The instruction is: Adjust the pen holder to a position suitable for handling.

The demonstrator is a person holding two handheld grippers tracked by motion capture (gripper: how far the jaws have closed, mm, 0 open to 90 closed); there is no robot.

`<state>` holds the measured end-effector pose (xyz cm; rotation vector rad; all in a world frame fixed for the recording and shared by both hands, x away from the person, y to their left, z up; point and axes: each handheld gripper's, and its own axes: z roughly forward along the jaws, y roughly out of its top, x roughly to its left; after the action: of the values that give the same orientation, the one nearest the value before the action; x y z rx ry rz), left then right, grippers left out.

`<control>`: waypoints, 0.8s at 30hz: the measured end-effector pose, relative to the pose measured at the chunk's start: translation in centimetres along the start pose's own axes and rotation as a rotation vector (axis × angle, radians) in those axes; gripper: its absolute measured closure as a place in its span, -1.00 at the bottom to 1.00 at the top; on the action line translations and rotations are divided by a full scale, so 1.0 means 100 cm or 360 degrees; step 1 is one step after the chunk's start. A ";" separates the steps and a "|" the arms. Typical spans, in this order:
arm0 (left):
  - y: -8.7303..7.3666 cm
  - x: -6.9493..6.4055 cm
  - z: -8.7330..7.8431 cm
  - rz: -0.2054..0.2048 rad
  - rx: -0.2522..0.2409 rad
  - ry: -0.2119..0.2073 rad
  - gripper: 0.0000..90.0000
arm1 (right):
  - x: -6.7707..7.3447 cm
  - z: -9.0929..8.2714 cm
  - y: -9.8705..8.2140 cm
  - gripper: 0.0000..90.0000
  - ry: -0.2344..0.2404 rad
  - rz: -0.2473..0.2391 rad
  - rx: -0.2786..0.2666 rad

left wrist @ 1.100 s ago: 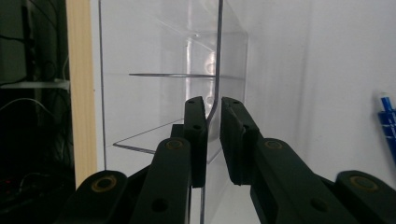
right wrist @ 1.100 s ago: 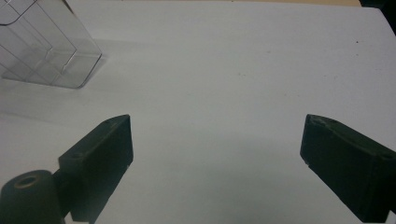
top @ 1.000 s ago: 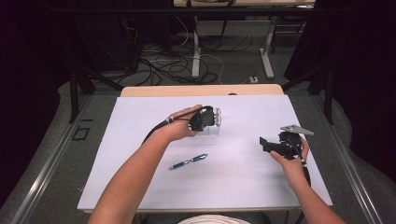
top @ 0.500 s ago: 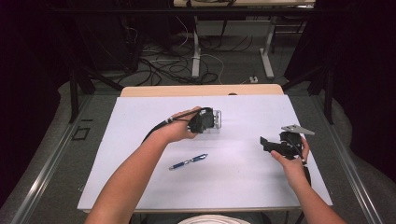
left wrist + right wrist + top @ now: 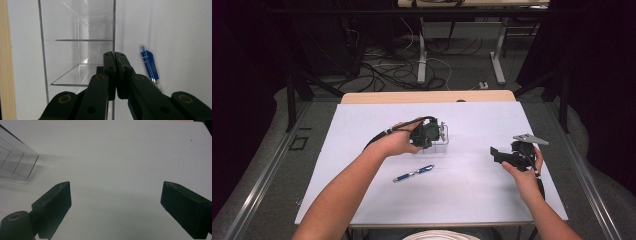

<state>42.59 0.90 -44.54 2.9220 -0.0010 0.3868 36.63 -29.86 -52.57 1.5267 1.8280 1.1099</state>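
High view: I see left gripper [image 5: 438, 134] at clear box [image 5: 443, 135] mid-table, pen [image 5: 414, 173] lying nearer me, apart from both. Right gripper [image 5: 498, 154] hovers over bare table [image 5: 362, 130] at right side, well apart from box.

Left gripper view: my jaws pinched together on thin clear box [image 5: 80, 50] wall, its edge running between them; pen [image 5: 149, 65] just beyond at right.

Right gripper view: my jaws wide, nothing between; box [image 5: 15, 162] corner at far left.
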 end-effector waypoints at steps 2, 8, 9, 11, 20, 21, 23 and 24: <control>0.000 -0.001 -0.001 -0.0008 -0.0006 -0.0033 0.97 | 0.000 0.000 0.000 -0.79 0.0001 -0.0001 0.0001; 0.002 -0.004 -0.001 0.0012 -0.0017 -0.0068 0.97 | 0.001 0.000 0.000 -0.79 -0.0002 0.0001 0.0005; 0.003 -0.004 -0.001 0.0019 -0.0016 -0.0067 0.97 | 0.001 0.000 0.000 -0.79 0.0002 -0.0005 0.0001; 0.004 -0.004 0.000 0.0020 -0.0019 -0.0068 0.96 | 0.001 0.000 0.000 -0.79 0.0003 -0.0005 0.0000; 0.005 -0.002 0.003 0.0025 -0.0005 -0.0038 0.93 | 0.000 0.000 0.000 -0.79 0.0003 -0.0001 0.0001; 0.005 -0.001 0.003 0.0019 -0.0008 -0.0039 0.92 | 0.000 0.000 0.000 -0.79 0.0002 0.0002 0.0005; 0.005 -0.001 0.003 0.0018 -0.0012 -0.0040 0.92 | 0.001 0.000 0.000 -0.79 0.0006 -0.0004 -0.0001; 0.004 -0.001 0.003 0.0006 -0.0018 -0.0035 0.92 | 0.001 0.000 0.000 -0.79 0.0006 -0.0004 -0.0001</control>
<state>42.62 0.42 -44.80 2.9156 -0.0118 0.3543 36.61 -29.79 -52.57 1.5225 1.8313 1.1132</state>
